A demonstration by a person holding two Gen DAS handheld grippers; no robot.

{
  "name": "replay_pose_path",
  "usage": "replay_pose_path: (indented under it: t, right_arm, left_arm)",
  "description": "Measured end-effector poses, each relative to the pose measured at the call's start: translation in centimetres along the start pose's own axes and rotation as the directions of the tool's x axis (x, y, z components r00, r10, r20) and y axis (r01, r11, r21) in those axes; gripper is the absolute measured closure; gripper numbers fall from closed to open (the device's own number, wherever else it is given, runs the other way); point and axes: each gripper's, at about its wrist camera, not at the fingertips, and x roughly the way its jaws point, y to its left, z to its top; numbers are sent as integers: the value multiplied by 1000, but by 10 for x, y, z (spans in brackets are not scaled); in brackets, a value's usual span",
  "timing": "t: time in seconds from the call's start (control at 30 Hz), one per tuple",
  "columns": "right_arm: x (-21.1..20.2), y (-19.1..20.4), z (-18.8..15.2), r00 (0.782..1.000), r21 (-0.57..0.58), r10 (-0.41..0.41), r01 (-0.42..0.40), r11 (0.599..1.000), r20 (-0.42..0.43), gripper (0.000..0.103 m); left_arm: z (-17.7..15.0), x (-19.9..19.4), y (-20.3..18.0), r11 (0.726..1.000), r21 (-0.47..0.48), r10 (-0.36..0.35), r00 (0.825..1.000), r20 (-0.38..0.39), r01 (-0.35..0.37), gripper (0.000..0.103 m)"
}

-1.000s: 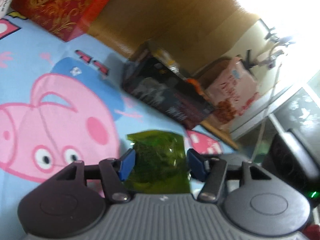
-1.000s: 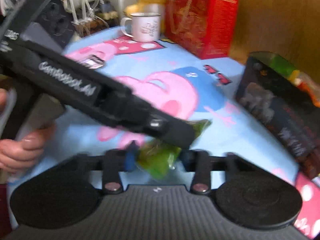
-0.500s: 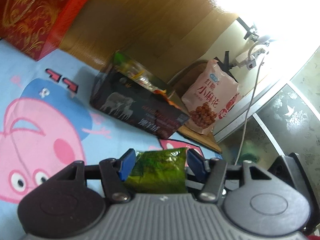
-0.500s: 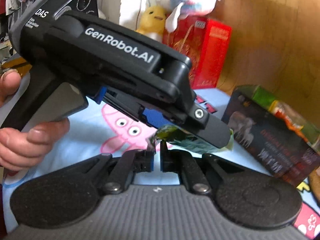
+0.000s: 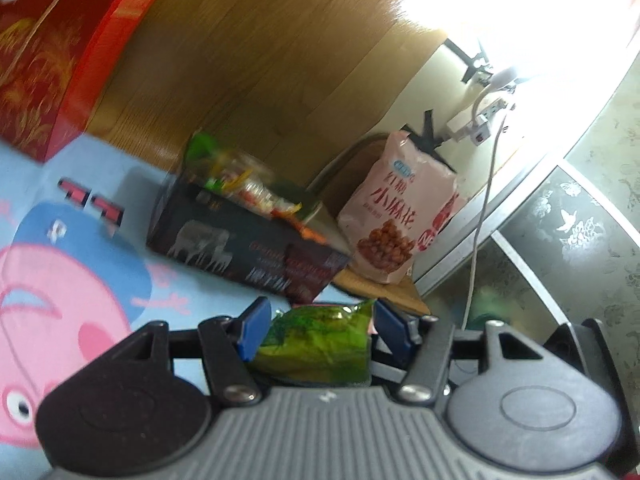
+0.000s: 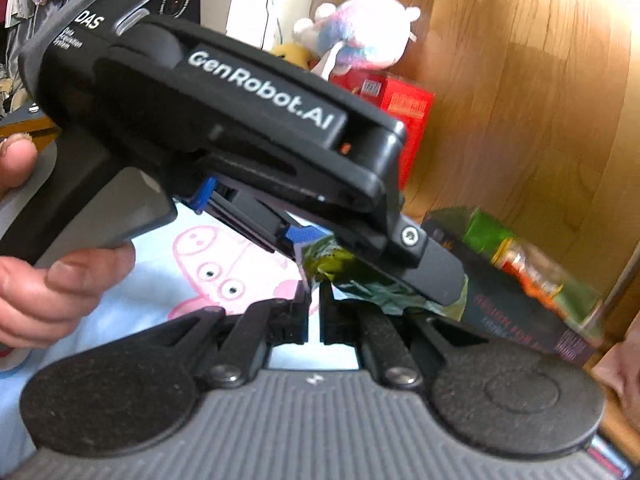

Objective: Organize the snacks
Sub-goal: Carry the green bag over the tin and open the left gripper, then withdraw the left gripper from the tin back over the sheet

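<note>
The left gripper (image 5: 316, 326) holds a small, crinkly green foil snack packet (image 5: 320, 340) crosswise between its blue pads (image 5: 252, 330), each pad against one side edge of the packet, so the jaws stand half spread and clamped on it, clear of the cloth below. Seen from the right wrist, this same tool is the big black body lettered "GenRobot.AI" (image 6: 224, 120), gripped by a hand (image 6: 52, 280) at its grey handle, slanting down across the view with the packet (image 6: 360, 276) hanging under its tip.

The right gripper (image 6: 314, 300) sits just below that tip. Its jaws have just been closing and now stand pressed nearly together, with only a thin slit between them. A corner of the green packet dips right at the top of that slit; whether the tips actually pinch the foil I cannot tell.

Ahead of the left gripper and a little to its left lies a long, dark, open cardboard box (image 5: 244, 244) printed with pale animals, already packed with bright wrapped snacks (image 5: 248, 188). Just to the right of the box leans a pink bag of fried dough twists (image 5: 400, 220). Further off to the left stands a tall red gift box with gold patterns (image 5: 52, 60), and in the right wrist view a pink-and-white plush toy (image 6: 360, 36) sits on top of it. Under everything spreads a light blue cartoon-pig tablecloth (image 5: 72, 264), backed by a brown wooden panel (image 5: 260, 52).
</note>
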Motion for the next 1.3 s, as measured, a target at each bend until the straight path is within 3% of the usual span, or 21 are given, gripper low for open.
replay_pose_path:
  t: [0.33,0.37,0.47,0.53,0.67,0.8,0.93,1.0,1.1,1.13,1.23,1.3]
  right_arm:
    - [1,-56,35,989,-56,-122,126,990,82,96]
    - [5,-65,38,988,-62,-128,133,989,88,96]
    - [29,-90,39,985,-88,-166,170,981,51,86]
    - [41,-110,32,985,-28,-173,173,985,-5,86]
    - [32,-129,9,989,92,-145,145,985,-9,84]
    - [22,-137,-11,982,118,-189,190,975,-23,76]
    - [11,-157,-14,978,234,-208,207,950,-21,76]
    - [8,-162,-14,966,272,-257,256,928,-32,76]
    - [12,-174,-20,900,227,-433,434,872,-59,73]
    - [11,-176,-23,889,228,-453,456,860,-68,72]
    - [2,-174,-29,903,255,-418,428,867,-96,68]
    - [-2,-165,-34,899,228,-427,439,869,-103,65]
  left_arm:
    - [66,40,-39,986,168,-19,997,70,7,45]
    - [73,48,-38,985,170,-11,997,81,-3,42]
    - [88,70,-22,987,133,69,990,126,-86,22]
    - [93,81,-8,986,90,129,985,114,-140,23]
    - [86,71,12,993,28,109,986,123,-113,23]
    - [72,63,19,993,2,114,988,106,-115,23]
    - [55,63,15,992,9,125,990,71,-126,23]
    - [46,64,10,991,19,132,990,53,-133,23]
    - [31,63,-2,986,64,154,987,39,-156,23]
    - [25,61,-6,982,86,164,986,39,-167,23]
    - [11,56,-16,971,142,189,981,36,-192,22]
    - [4,55,-21,964,166,204,979,31,-206,22]
